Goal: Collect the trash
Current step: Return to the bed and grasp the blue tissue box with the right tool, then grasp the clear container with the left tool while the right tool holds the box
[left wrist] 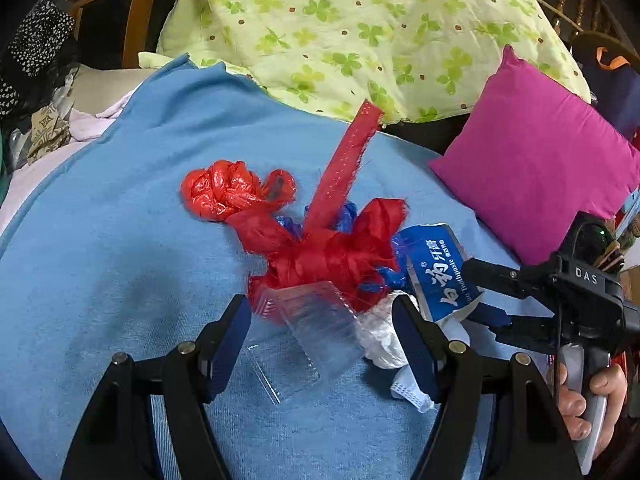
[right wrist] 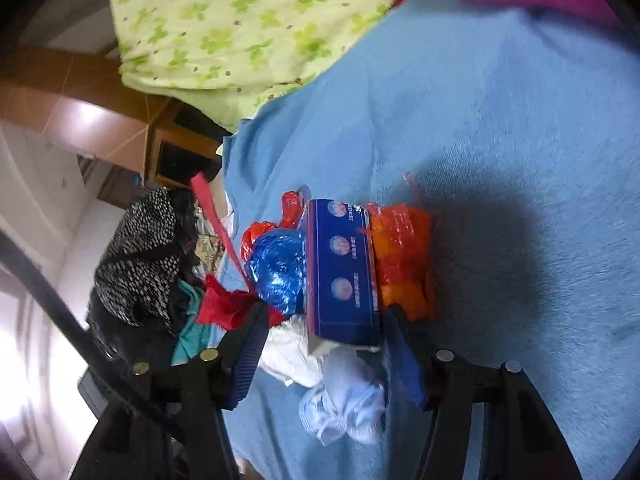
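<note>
Red and blue bags (left wrist: 320,256), a toothpaste box (left wrist: 440,268) and clear tray (left wrist: 316,328) lie heaped mid-bed (left wrist: 100,240); both grippers, left (left wrist: 320,320) and right (right wrist: 324,332), gape, apparently nothing collected.

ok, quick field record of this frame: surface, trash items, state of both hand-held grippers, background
surface: blue blanket
trash pile: red plastic bag, red mesh strip, blue toothpaste box, clear plastic container, white crumpled plastic
left hand-held gripper: open, fingers either side of the clear container
right hand-held gripper: open, straddling the near end of the toothpaste box; contact unclear
also by box: blue foil wad, orange wrapper
background: magenta pillow, green clover quilt
</note>
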The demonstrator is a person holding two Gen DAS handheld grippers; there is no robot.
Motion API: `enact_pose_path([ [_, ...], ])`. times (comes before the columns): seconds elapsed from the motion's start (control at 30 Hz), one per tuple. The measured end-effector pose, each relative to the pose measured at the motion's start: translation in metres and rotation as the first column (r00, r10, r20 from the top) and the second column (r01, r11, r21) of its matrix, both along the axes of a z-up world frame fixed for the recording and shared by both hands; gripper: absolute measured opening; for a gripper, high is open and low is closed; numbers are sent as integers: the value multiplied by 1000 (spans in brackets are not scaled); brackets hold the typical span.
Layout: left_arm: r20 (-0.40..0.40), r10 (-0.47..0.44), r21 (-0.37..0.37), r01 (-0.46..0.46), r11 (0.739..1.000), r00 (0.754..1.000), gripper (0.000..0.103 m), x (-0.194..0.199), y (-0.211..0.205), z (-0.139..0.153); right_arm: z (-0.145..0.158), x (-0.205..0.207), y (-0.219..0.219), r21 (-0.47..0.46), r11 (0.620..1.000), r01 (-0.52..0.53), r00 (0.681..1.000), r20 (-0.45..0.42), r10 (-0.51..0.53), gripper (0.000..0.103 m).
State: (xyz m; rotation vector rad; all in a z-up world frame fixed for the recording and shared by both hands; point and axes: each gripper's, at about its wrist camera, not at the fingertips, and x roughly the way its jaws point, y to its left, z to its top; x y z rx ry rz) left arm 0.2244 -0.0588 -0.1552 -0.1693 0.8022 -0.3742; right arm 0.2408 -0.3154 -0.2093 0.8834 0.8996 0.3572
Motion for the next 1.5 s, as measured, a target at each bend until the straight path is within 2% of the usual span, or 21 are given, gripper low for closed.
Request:
enact_pose_path([
  [0.1,10,6,-4,-6,1000,1000,73,4,3,-2,-4,9,4,17,1000,-8,1000,-9,8,49],
  [0.13,10,4,-2,-4,1000,1000,73,5,4,-3,-7,11,6,21,1000,-15,1000,-19,15,40],
  [0.23,-1,0,5,0,1000,1000,73,7,6,-6,-6,8,8,3,1000,-18,1000,-20,18,40],
  [0.37,2,3,6,-3,1000,1000,73,6,11,-6,12,-5,9,-69,998,-12,999,48,16,40],
  [0.5,25,-15,19,15,1000,1000,66,0,16,-3,28,-21,3,-127,992,12,995,101,1,40],
  [0.57,30,-21,20,20,1000,999,65,-3,20,0,35,-30,1,-161,987,24,992,127,-3,40],
  [0.77,15,-22,21,22,1000,1000,65,-14,41,6,53,-51,-1,-256,966,31,981,195,20,40],
  [0.97,-16,-36,44,37,998,999,66,-33,65,6,65,-67,-9,-297,953,57,970,241,17,40],
  [1.03,-32,-55,67,57,996,998,67,-38,70,4,70,-72,-14,-298,952,74,966,258,6,40],
  [1.27,-13,-143,160,143,977,990,74,-54,66,-4,75,-77,-20,-306,947,96,963,268,-11,40],
  [1.37,-13,-144,212,144,967,989,75,-52,65,-12,76,-77,-18,-317,944,92,963,270,-3,40],
  [1.5,26,-142,253,131,959,990,75,-49,65,-16,76,-76,-13,-325,942,85,962,273,7,40],
])
